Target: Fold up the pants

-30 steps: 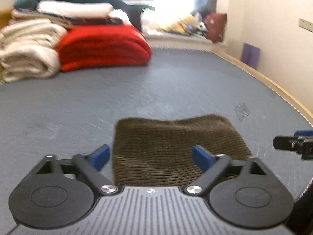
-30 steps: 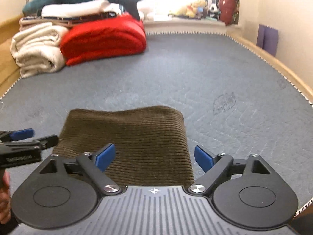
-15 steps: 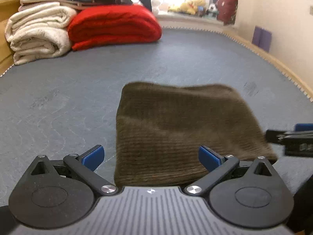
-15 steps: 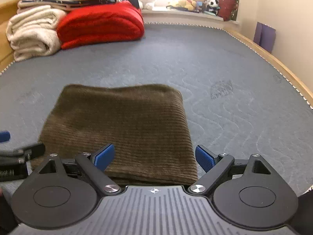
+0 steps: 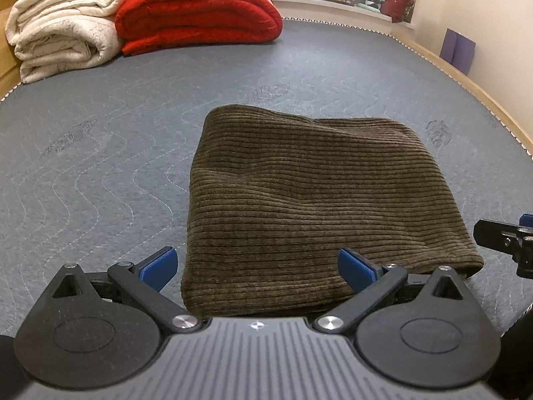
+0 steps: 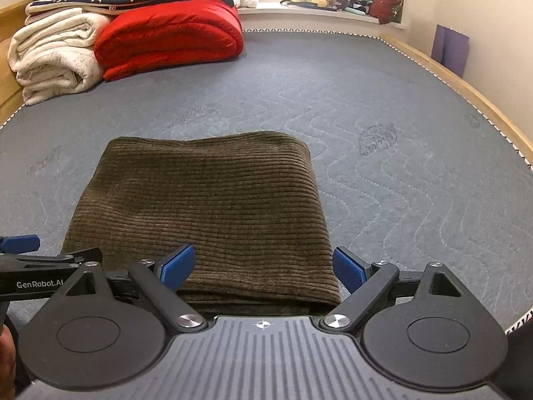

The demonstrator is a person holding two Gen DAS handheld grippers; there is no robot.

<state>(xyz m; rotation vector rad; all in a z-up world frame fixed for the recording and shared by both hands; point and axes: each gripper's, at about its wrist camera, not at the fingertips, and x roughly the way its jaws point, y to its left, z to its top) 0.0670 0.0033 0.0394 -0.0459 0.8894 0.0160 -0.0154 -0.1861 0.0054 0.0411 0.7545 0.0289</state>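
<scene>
With both the left claw (image 5: 256, 266) and right claw (image 6: 263, 266) spread wide and empty at the near edge of the folded brown corduroy pants (image 5: 309, 213), a careless nudge could likely rumple the stack on the grey quilted mattress (image 5: 100, 153).

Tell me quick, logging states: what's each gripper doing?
Left gripper: open, holding nothing, at the pants.
Right gripper: open, holding nothing.

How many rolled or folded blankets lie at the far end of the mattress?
2 clearly: a cream blanket far left and a red blanket beside it. Flatter folded items sit on top; more may be hidden.

Brown ribbed pants (image 5: 309, 196) on a grey wavy-quilted mattress (image 5: 100, 166); red blanket (image 5: 200, 10) beyond.
</scene>
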